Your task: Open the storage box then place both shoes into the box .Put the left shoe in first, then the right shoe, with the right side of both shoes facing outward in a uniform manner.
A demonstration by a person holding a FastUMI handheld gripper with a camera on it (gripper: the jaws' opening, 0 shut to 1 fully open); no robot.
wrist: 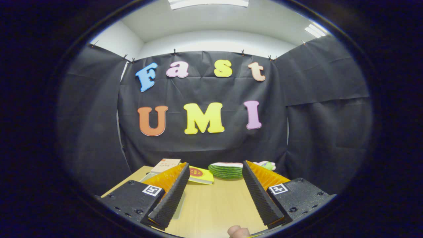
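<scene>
My gripper [215, 167] is open, its two fingers spread wide over a light wooden table [218, 201] with nothing between them. The left fingertip [184, 168] and the right fingertip [247, 165] point toward the back of the table. Neither shoe nor the storage box can be made out among the things on the table.
Beyond the fingers, at the table's far edge, lie a yellow booklet [201, 175], a book [166, 165] to its left, a watermelon-striped round object [226, 170] and a small green and pink toy [268, 164]. A fingertip of a person [238, 232] shows below the fingers.
</scene>
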